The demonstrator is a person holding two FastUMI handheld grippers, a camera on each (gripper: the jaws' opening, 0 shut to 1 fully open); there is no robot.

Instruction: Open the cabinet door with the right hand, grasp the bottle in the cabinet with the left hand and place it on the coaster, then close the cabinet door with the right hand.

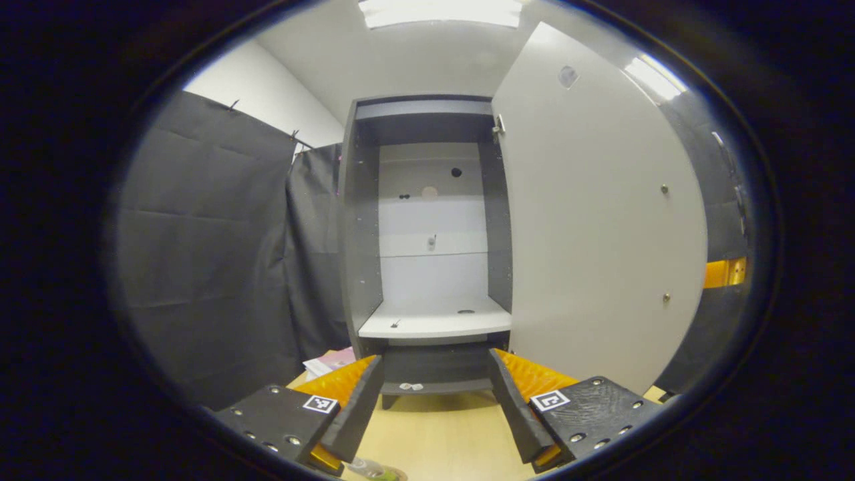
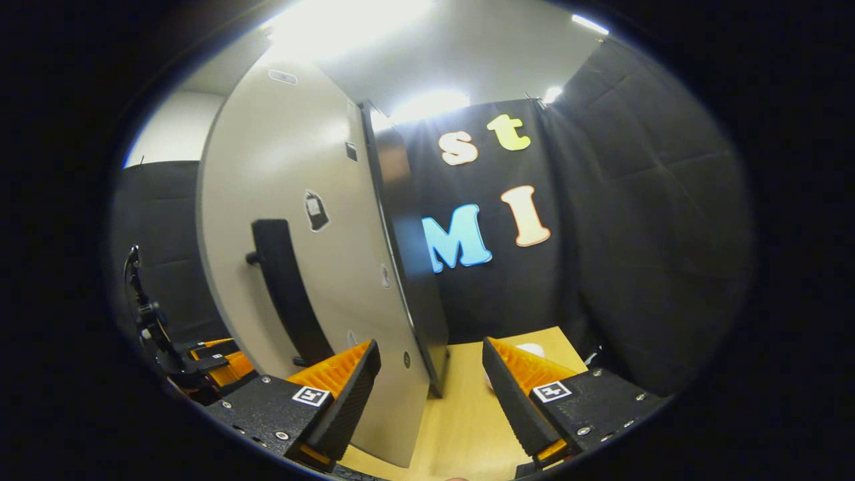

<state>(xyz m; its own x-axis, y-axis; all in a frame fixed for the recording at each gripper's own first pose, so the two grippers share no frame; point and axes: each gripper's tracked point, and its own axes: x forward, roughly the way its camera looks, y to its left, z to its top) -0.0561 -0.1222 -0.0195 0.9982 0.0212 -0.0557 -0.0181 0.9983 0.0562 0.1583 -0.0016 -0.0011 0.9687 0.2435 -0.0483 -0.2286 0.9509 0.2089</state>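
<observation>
Two grippers, jaws wide, holding nothing. Tall grey cabinet door (image 2: 294, 254) open, edge-on just ahead between right gripper (image 2: 431, 394) jaws. Green-capped bottle (image 1: 377, 471), possibly, below left gripper (image 1: 434, 407).

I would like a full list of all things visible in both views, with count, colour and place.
cabinet: one, dark grey frame with pale back panel, standing on the table ahead in the left gripper view.
shelf: one, pale grey, low inside the cabinet, bare but for small marks.
cabinet door: one, pale grey, swung open on the right.
door handle: one, black, on the door's outer face.
table: one, light wood.
papers: a small stack, white and pink, left of the cabinet's base.
left gripper: open, holding nothing.
right gripper: open, beside the door's edge.
</observation>
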